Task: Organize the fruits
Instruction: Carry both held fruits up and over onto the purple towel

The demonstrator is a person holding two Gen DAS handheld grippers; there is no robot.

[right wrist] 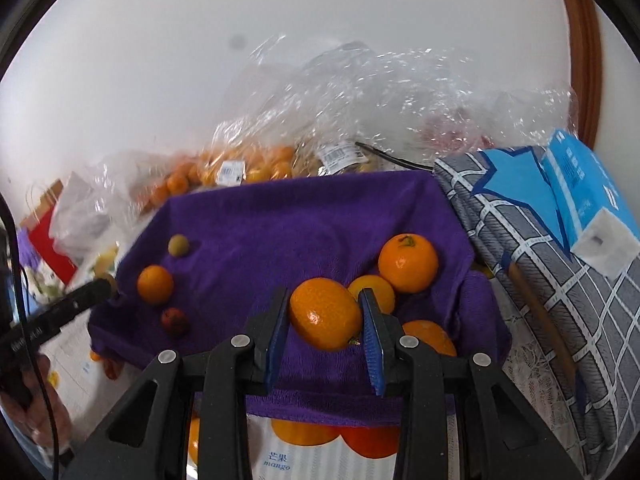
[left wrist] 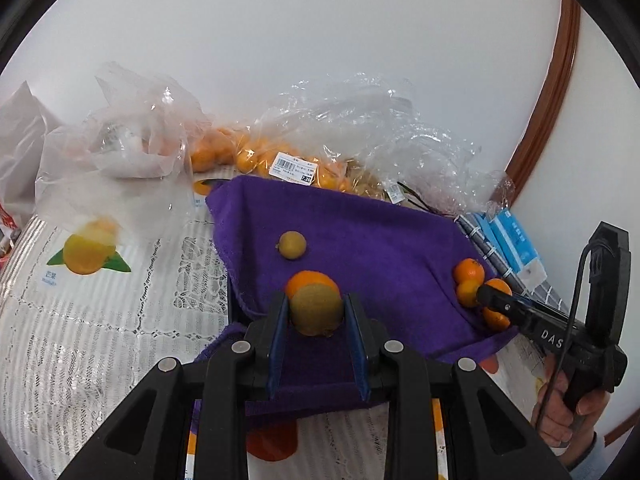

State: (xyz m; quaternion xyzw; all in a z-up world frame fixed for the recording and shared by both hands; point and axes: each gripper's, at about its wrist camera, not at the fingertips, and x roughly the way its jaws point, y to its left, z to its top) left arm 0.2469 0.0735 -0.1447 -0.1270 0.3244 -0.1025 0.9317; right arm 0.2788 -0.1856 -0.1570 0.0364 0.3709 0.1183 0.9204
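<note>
A purple towel (left wrist: 360,232) lies over the table and carries the fruit; it also fills the right wrist view (right wrist: 300,220). My left gripper (left wrist: 317,314) is shut on a brown-green round fruit (left wrist: 316,310), held just in front of a tangerine (left wrist: 308,280). A second small brown fruit (left wrist: 292,244) sits farther back. My right gripper (right wrist: 325,314) is shut on a tangerine (right wrist: 325,314) above the towel's right part, next to three more tangerines (right wrist: 408,263). On the left of that view lie a tangerine (right wrist: 155,284), a small brown fruit (right wrist: 178,245) and a dark red fruit (right wrist: 174,322).
Clear plastic bags with tangerines (left wrist: 256,152) and other fruit stand along the wall behind the towel. A grey checked cloth (right wrist: 540,264) with a blue box (right wrist: 580,192) lies at the right. A lace cloth with fruit-printed mat (left wrist: 88,256) covers the left.
</note>
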